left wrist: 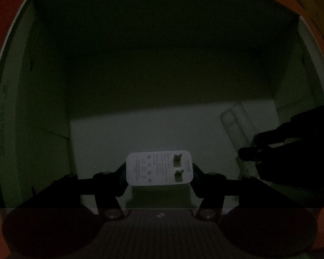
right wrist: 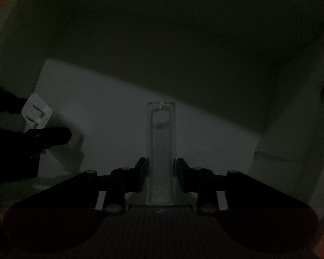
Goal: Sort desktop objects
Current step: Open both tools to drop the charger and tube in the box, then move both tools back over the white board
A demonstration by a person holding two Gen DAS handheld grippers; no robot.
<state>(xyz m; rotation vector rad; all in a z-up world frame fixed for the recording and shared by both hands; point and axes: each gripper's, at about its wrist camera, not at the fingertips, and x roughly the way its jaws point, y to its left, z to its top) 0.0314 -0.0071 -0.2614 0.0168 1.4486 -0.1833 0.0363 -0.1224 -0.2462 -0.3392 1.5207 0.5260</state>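
Both grippers reach down into a dim white box (left wrist: 49,99). My left gripper (left wrist: 159,169) is shut on a white two-prong charger plug (left wrist: 159,168), its printed face and prongs toward the camera, held close above the box floor. My right gripper (right wrist: 161,168) is shut on a clear cylindrical tube (right wrist: 161,138) that points forward over the box floor. In the right wrist view the charger (right wrist: 35,113) shows at left between the left gripper's dark fingers (right wrist: 54,137). In the left wrist view the tube (left wrist: 237,125) shows faintly at right, beside the right gripper's dark fingertips (left wrist: 248,153).
The box has tall white walls (right wrist: 287,142) on all sides and a pale floor (right wrist: 110,112). An orange surface (left wrist: 2,4) shows outside the box rim. The light inside is very low.
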